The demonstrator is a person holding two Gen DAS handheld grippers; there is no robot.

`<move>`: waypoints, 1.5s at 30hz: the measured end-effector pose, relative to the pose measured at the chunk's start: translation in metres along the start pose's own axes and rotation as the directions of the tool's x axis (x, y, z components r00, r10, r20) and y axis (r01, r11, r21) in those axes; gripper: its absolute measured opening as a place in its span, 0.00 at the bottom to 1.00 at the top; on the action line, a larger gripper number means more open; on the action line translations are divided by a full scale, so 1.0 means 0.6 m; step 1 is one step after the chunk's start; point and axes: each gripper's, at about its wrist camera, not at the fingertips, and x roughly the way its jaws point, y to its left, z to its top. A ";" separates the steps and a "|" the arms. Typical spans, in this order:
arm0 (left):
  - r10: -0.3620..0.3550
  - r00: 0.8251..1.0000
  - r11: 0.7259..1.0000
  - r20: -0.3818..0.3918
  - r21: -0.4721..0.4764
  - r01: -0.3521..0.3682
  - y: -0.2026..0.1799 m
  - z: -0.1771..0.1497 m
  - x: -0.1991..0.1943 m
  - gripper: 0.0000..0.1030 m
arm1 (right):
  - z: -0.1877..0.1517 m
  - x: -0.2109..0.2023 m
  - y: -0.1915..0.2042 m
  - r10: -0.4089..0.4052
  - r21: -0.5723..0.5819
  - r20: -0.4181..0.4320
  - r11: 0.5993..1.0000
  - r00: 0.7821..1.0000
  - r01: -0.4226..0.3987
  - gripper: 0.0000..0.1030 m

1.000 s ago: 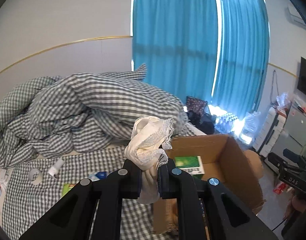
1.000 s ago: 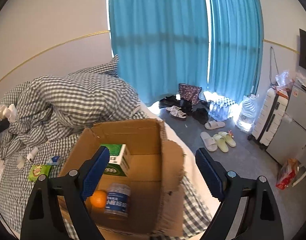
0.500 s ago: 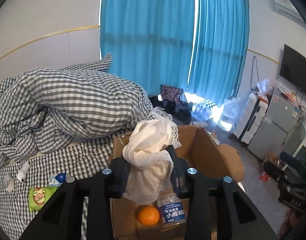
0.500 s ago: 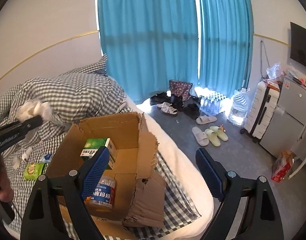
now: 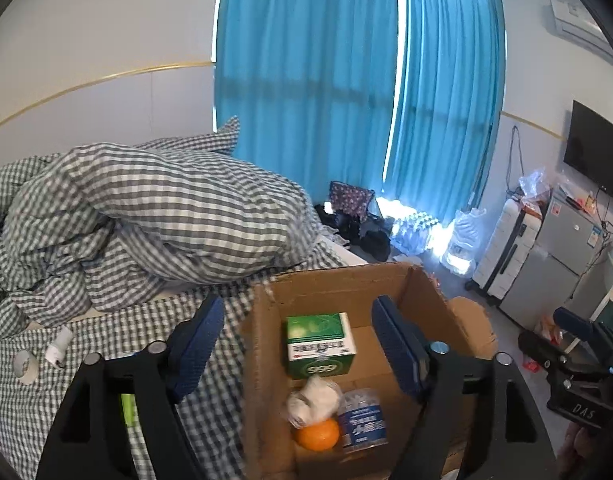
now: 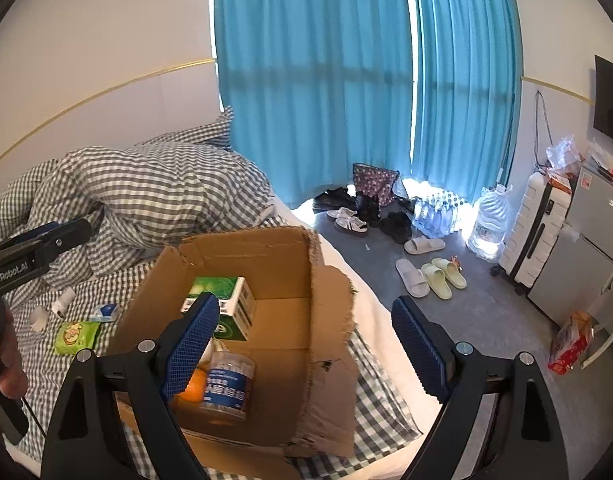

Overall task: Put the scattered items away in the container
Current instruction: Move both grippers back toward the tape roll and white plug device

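We see the left claw point(image 5: 296, 344) hovering above the cardboard box point(image 5: 422, 292) on the bed point(image 5: 226, 408), its jaws opening and nothing between them; the crumpled white cloth point(image 5: 314, 400) lies below it on the box floor, touching the orange point(image 5: 317, 434), beside the blue-labelled jar point(image 5: 362, 420) and in front of the green carton point(image 5: 320, 344). We see the right claw point(image 6: 306, 348) spread wide and empty over the box's near right wall, while a green packet point(image 6: 75, 337), a small blue-and-white packet point(image 6: 105, 312) and a white tube point(image 6: 62, 302) lie on the checked sheet to the box's left.
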 end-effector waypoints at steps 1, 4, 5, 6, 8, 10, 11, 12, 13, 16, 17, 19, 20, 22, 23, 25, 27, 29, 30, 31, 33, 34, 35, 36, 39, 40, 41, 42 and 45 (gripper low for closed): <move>0.009 1.000 1.000 0.004 0.000 -0.009 0.008 -0.002 -0.006 0.82 | 0.002 -0.001 0.008 0.005 -0.004 0.002 1.000 1.000 -0.005 0.86; 0.051 0.999 0.999 0.015 0.002 -0.051 0.045 -0.010 -0.029 0.87 | 0.005 -0.004 0.037 0.021 -0.019 0.009 1.000 1.000 -0.021 0.87; 0.067 0.998 0.998 0.018 0.004 -0.067 0.057 -0.012 -0.038 0.92 | 0.007 -0.006 0.053 0.032 -0.026 0.012 0.999 0.999 -0.032 0.88; 0.086 0.996 0.996 0.023 0.004 -0.086 0.071 -0.015 -0.047 0.99 | 0.009 -0.008 0.067 0.045 -0.031 0.015 0.999 0.999 -0.044 0.90; 0.131 0.991 0.991 0.040 -0.001 -0.131 0.102 -0.021 -0.068 1.00 | 0.012 -0.009 0.098 0.071 -0.044 0.020 0.997 0.997 -0.070 0.92; 0.169 0.985 0.986 0.042 -0.010 -0.168 0.137 -0.028 -0.088 1.00 | 0.015 -0.011 0.127 0.090 -0.059 0.024 0.994 0.996 -0.088 0.96; 0.185 0.982 0.983 0.039 -0.019 -0.184 0.156 -0.032 -0.098 1.00 | 0.016 -0.013 0.148 0.101 -0.069 0.028 0.993 0.994 -0.099 0.99; 0.199 0.979 0.980 0.038 -0.028 -0.198 0.172 -0.035 -0.107 1.00 | 0.017 -0.014 0.165 0.112 -0.076 0.030 0.991 0.993 -0.109 1.00; 0.218 0.975 0.975 0.035 -0.040 -0.217 0.194 -0.041 -0.117 1.00 | 0.018 -0.014 0.182 0.123 -0.084 0.029 0.989 0.992 -0.121 1.00; 0.277 0.960 0.958 0.026 -0.081 -0.274 0.257 -0.060 -0.145 1.00 | 0.020 -0.013 0.246 0.161 -0.122 0.019 0.980 0.987 -0.158 1.00; 0.296 0.955 0.951 0.020 -0.101 -0.293 0.282 -0.069 -0.155 1.00 | 0.019 -0.013 0.270 0.178 -0.142 0.015 0.974 0.984 -0.174 1.00; 0.322 0.947 0.938 0.006 -0.134 -0.318 0.328 -0.083 -0.168 1.00 | 0.018 -0.012 0.312 0.201 -0.173 0.009 0.965 0.979 -0.197 1.00; 0.336 0.942 0.931 -0.001 -0.148 -0.333 0.350 -0.091 -0.174 1.00 | 0.018 -0.011 0.336 0.219 -0.190 0.007 0.958 0.976 -0.213 1.00; 0.371 0.928 0.912 -0.019 -0.178 -0.368 0.400 -0.107 -0.186 1.00 | 0.016 -0.007 0.380 0.243 -0.214 0.001 0.948 0.970 -0.237 1.00; 0.387 0.922 0.903 -0.027 -0.192 -0.384 0.423 -0.115 -0.191 1.00 | 0.014 -0.004 0.398 0.252 -0.223 -0.002 0.943 0.968 -0.246 1.00; 0.411 0.911 0.886 -0.042 -0.217 -0.410 0.465 -0.128 -0.200 1.00 | 0.009 0.005 0.433 0.267 -0.240 -0.011 0.935 0.964 -0.262 1.00; 0.436 0.899 0.870 -0.052 -0.234 -0.435 0.506 -0.142 -0.209 1.00 | 0.003 0.023 0.471 0.281 -0.255 -0.025 0.926 0.959 -0.278 1.00; 0.460 0.886 0.855 -0.063 -0.239 -0.461 0.537 -0.152 -0.213 1.00 | -0.004 0.049 0.513 0.291 -0.266 -0.052 0.918 0.955 -0.294 1.00; 0.470 0.880 0.848 -0.068 -0.242 -0.472 0.551 -0.155 -0.212 1.00 | -0.007 0.061 0.530 0.292 -0.270 -0.065 0.916 0.954 -0.298 1.00; 0.479 0.875 0.841 -0.074 -0.246 -0.482 0.568 -0.159 -0.211 1.00 | -0.010 0.072 0.544 0.293 -0.274 -0.077 0.913 0.953 -0.303 1.00; 0.488 0.868 0.830 -0.090 -0.261 -0.493 0.600 -0.168 -0.206 1.00 | -0.020 0.107 0.580 0.299 -0.288 -0.117 0.902 0.947 -0.320 1.00; 0.488 0.867 0.826 -0.097 -0.268 -0.495 0.612 -0.172 -0.199 1.00 | -0.025 0.121 0.594 0.299 -0.294 -0.133 0.899 0.945 -0.326 1.00; 0.488 0.867 0.823 -0.103 -0.276 -0.496 0.625 -0.176 -0.193 1.00 | -0.030 0.132 0.607 0.301 -0.298 -0.147 0.895 0.942 -0.332 1.00; 0.486 0.867 0.819 -0.108 -0.289 -0.496 0.640 -0.181 -0.183 1.00 | -0.036 0.145 0.621 0.304 -0.302 -0.163 0.890 0.939 -0.340 1.00; 0.473 0.873 0.815 -0.116 -0.319 -0.484 0.676 -0.193 -0.153 1.00 | -0.049 0.173 0.644 0.304 -0.322 -0.182 0.880 0.935 -0.349 1.00; 0.471 0.873 0.814 -0.123 -0.322 -0.484 0.686 -0.195 -0.142 1.00 | -0.055 0.181 0.652 0.299 -0.330 -0.187 0.878 0.936 -0.347 1.00; 0.472 0.871 0.812 -0.133 -0.320 -0.489 0.697 -0.199 -0.130 1.00 | -0.059 0.195 0.662 0.293 -0.338 -0.196 0.876 0.936 -0.345 1.00; 0.476 0.867 0.809 -0.145 -0.314 -0.497 0.712 -0.204 -0.112 1.00 | -0.062 0.207 0.670 0.291 -0.339 -0.204 0.875 0.935 -0.347 1.00; 0.494 0.857 0.807 -0.144 -0.293 -0.514 0.746 -0.223 -0.070 1.00 | -0.069 0.241 0.687 0.302 -0.330 -0.228 0.870 0.926 -0.365 1.00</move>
